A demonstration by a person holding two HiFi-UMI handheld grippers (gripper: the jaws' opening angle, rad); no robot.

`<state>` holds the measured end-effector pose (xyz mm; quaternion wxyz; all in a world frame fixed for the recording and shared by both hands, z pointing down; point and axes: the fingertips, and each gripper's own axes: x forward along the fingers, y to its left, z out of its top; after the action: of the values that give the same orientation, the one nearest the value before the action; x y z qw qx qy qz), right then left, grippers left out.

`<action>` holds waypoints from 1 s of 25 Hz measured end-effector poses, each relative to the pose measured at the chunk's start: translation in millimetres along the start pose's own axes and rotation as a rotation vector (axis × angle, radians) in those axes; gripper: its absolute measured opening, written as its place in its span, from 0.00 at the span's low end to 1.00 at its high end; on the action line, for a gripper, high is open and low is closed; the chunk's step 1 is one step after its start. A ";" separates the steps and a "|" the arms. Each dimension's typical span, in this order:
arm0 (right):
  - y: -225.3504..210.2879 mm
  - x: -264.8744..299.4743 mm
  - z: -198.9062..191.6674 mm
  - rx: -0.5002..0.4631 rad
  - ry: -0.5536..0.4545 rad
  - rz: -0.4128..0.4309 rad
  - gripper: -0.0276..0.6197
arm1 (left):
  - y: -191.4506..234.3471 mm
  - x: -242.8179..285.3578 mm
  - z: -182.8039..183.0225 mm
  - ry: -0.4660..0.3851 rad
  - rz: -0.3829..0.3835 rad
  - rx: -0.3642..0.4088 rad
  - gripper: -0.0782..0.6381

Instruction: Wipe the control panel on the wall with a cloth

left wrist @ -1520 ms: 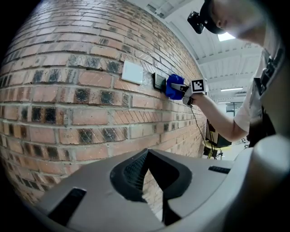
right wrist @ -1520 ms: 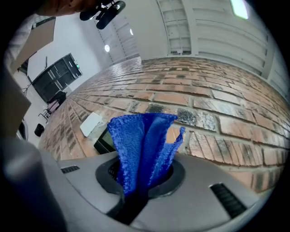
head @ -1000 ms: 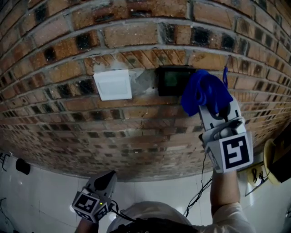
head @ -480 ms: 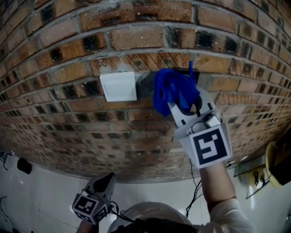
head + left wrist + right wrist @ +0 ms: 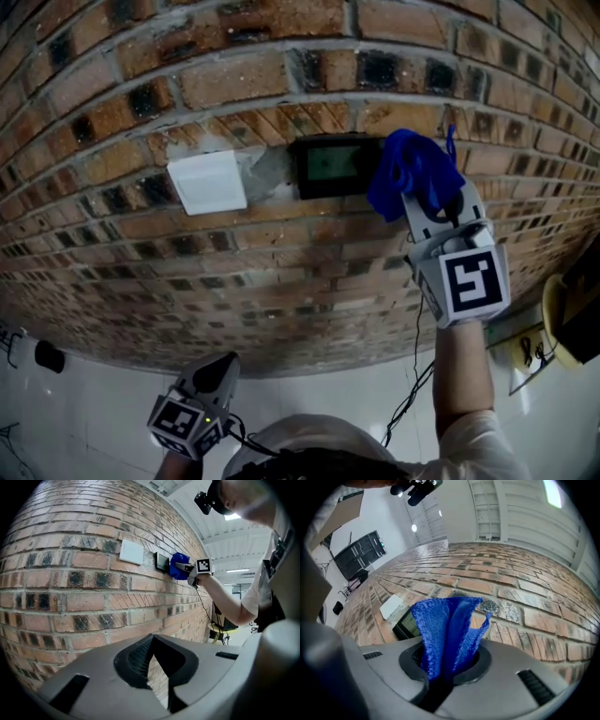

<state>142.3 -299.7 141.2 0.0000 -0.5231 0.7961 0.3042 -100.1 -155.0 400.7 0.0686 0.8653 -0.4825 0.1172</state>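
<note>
Right gripper (image 5: 424, 195) is up at the brick wall (image 5: 281, 89), jaws clamped tight on the blue cloth (image 5: 409, 171). The cloth bunches out past the tips. It sits at the right end of the control panel (image 5: 330, 167), overlapping that edge, with the rest of the dark screen exposed. White blank plate (image 5: 207, 182) is just left of the panel. Left gripper (image 5: 217, 370) is low, near the person, well apart from the panel. Its jaws are together with nothing between them.
</note>
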 end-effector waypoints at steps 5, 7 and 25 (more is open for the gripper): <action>-15.3 0.7 -16.4 -0.001 0.000 -0.002 0.18 | -13.7 10.1 3.8 -0.002 -0.008 -0.011 0.11; -14.1 0.0 -17.6 0.026 -0.002 0.010 0.18 | -18.0 12.1 3.7 0.001 0.000 -0.011 0.11; 57.3 -107.4 -115.6 0.281 0.108 0.166 0.18 | 3.2 -31.5 10.5 0.099 0.302 0.011 0.11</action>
<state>179.9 -250.9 297.3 0.0050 -0.4661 0.8701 0.1604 -117.3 -133.3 382.2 0.0694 0.7765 -0.6024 0.1715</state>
